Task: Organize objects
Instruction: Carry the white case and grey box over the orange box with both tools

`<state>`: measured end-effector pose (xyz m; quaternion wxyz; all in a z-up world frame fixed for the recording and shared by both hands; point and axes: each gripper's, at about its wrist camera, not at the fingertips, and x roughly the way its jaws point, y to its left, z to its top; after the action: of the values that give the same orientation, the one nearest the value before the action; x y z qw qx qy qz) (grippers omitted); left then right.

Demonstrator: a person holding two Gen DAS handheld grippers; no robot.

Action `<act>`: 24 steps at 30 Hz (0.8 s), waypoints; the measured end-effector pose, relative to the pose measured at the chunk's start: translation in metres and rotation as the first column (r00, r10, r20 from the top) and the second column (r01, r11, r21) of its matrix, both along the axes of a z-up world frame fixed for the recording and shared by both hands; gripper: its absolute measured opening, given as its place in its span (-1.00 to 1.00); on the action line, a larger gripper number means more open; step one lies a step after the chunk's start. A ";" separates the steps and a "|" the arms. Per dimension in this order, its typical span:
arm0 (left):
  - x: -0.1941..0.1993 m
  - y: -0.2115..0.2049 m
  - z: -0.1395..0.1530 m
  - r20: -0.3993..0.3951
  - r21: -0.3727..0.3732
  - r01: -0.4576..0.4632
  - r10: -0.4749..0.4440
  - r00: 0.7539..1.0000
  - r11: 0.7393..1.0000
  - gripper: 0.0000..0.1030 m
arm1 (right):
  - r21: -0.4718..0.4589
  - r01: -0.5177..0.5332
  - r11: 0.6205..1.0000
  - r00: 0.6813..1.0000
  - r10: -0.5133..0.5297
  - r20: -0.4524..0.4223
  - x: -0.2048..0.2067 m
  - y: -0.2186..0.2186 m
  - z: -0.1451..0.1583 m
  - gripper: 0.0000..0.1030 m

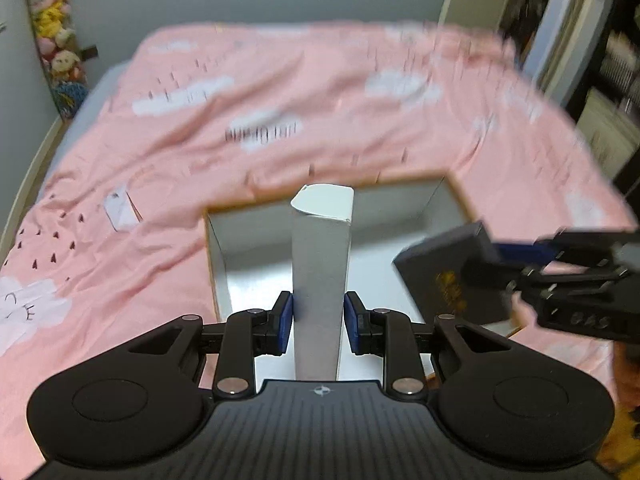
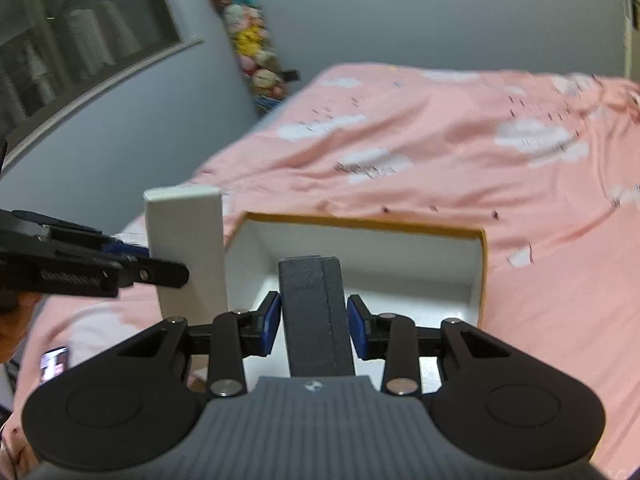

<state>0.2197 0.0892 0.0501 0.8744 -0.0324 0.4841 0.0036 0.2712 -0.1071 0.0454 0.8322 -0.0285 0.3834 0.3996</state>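
Two handheld grippers hover over an open, white-lined cardboard box [image 1: 448, 200] that sits on a bed covered by a pink quilt with white clouds [image 1: 280, 92]. The left gripper [image 1: 318, 320] has its blue pads pressed against both sides of a tall white carton [image 1: 322, 264], gripping it low down so that most of its length stands up beyond the jaws. The right gripper [image 2: 314, 322] is likewise closed narrowly on a dark grey textured case [image 2: 314, 312], which also sticks out ahead of its jaws. In the left wrist view the white carton fills the centre, directly in front of the box's interior, with the dark case and the right gripper [image 1: 500, 268] close by on the right, over the box's near right corner. In the right wrist view the dark case points into the box, while the white carton [image 2: 186, 252] stands just left of the box's left wall, outside it. The likeliest trouble is a collision: both items are near each other and aimed at the same box, so the carton could knock the case or catch on the box rim. Held so low, the tall carton could also pivot or slip between the pads. Both pictures are blurred, suggesting quick movement, which would make a clean placement harder. A small white item [image 1: 120, 210] lies loose on the quilt to the far left.
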 end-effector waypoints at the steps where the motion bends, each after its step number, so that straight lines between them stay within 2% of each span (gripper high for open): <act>1: 0.008 -0.003 -0.012 -0.028 0.028 0.004 -0.003 1.000 1.000 -0.41 | -0.008 0.010 1.000 1.000 -0.010 -0.013 0.005 -0.001 -0.008 -0.26; 5: 0.035 -0.013 -0.046 -0.126 0.129 0.028 -0.012 0.992 0.991 -0.41 | -0.037 0.037 0.999 0.998 -0.039 -0.057 0.020 0.002 -0.036 -0.26; 9: 0.056 -0.014 -0.082 -0.238 0.157 0.030 0.009 0.971 0.987 -0.41 | -0.056 0.036 0.998 0.995 -0.041 -0.087 0.033 0.007 -0.056 -0.26; 13: 0.064 -0.022 -0.107 -0.261 0.237 0.031 0.033 0.965 0.971 -0.41 | -0.061 0.023 0.998 0.994 -0.029 -0.104 0.039 0.009 -0.068 -0.26; 18: 0.073 -0.027 -0.132 -0.303 0.286 0.012 0.078 0.950 0.958 -0.41 | -0.071 0.021 0.997 0.994 -0.028 -0.102 0.043 0.009 -0.077 -0.26; 24: 0.078 -0.037 -0.131 -0.288 0.342 0.006 0.099 0.953 0.940 -0.40 | -0.087 0.024 0.996 0.995 -0.032 -0.099 0.045 0.006 -0.084 -0.26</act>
<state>0.2975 0.0517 -0.0811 0.7825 0.1081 0.6027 0.1127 0.3165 -0.1006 -0.0391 0.8153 -0.0387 0.4420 0.3720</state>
